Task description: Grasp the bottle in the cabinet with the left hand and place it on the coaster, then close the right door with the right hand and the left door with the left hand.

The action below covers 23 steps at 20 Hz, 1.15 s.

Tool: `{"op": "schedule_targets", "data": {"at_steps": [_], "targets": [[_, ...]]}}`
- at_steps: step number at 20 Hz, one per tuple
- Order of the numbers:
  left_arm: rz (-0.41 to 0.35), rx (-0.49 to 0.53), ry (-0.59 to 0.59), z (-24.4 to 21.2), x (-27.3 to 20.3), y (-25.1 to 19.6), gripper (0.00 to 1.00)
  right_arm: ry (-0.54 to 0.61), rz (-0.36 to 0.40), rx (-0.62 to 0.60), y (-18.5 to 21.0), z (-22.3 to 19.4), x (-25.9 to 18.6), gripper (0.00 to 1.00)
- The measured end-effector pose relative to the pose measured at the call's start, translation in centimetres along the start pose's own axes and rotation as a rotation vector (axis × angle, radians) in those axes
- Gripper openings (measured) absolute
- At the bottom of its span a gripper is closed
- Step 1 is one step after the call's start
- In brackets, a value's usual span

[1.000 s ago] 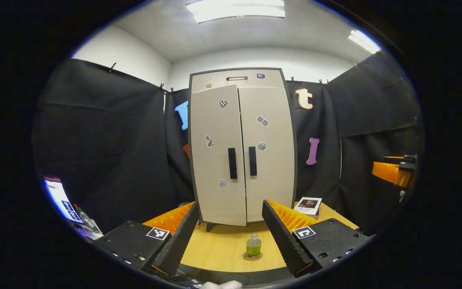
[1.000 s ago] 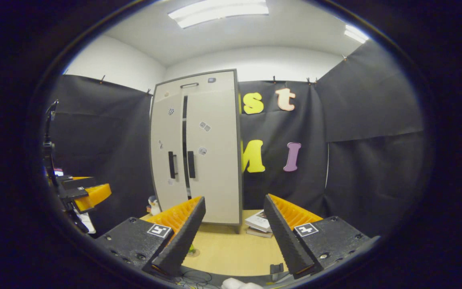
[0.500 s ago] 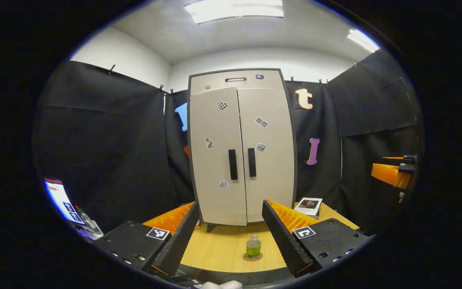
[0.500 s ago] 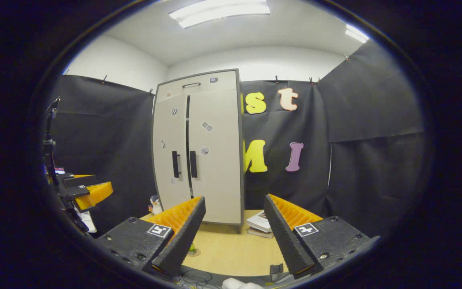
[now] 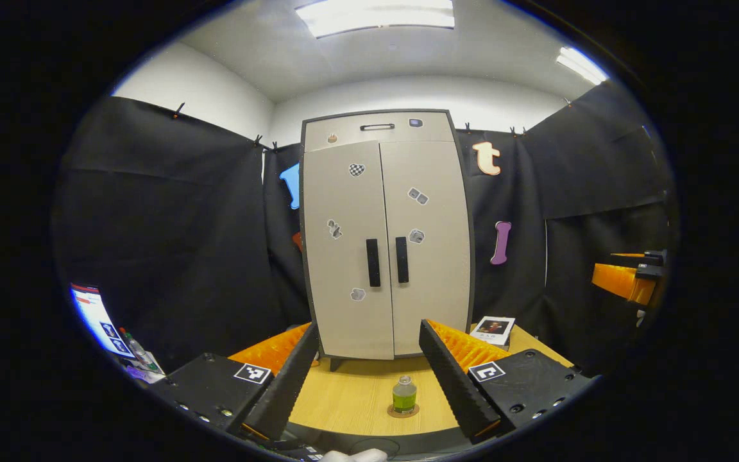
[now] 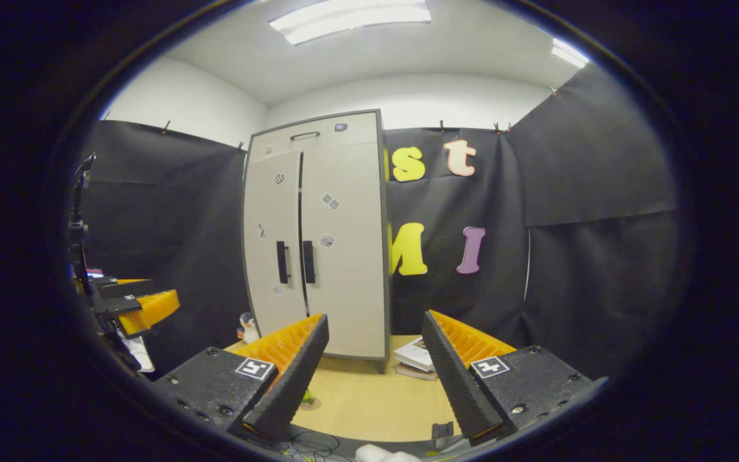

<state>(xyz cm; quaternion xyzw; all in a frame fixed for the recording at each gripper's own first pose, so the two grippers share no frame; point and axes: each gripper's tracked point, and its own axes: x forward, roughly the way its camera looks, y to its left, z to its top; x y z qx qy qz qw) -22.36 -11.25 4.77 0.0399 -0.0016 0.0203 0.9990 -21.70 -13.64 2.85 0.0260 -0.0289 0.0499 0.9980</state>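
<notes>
Nearest you, your left gripper (image 5: 364, 378) has its fingers spread wide with nothing between them, and your right gripper (image 6: 373, 375) is just as open and just as empty; both hang back from the work. Just beyond the left fingers, the small clear bottle with green liquid and a pale cap (image 5: 405, 394) stands upright on the round brown coaster (image 5: 403, 410), near the front edge of the light wooden table (image 5: 350, 394). Should you need to move it again, judge it light, rigid and smooth-sided, so probably a little slippery and easy to tip; take it across the middle of the body, below the cap, and squeeze gently. Farther back on the right, a small stack of books (image 5: 493, 330) lies beside the cabinet's foot. At the rear stands the tall beige two-door cabinet with a dark frame (image 5: 383, 234); its left door (image 5: 347, 250) and right door (image 5: 432, 244) look closed, black handles (image 5: 373, 262) side by side at the seam. The task looks finished, or very nearly so.
</notes>
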Motion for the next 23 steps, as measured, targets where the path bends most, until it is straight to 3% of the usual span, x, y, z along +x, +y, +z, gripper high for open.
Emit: {"op": "schedule_targets", "data": {"at_steps": [23], "targets": [[0.007,0.002,0.005,-0.3,1.3,1.1,0.96,0.0,0.0,-0.004,1.2,0.0,1.4,0.96]]}}
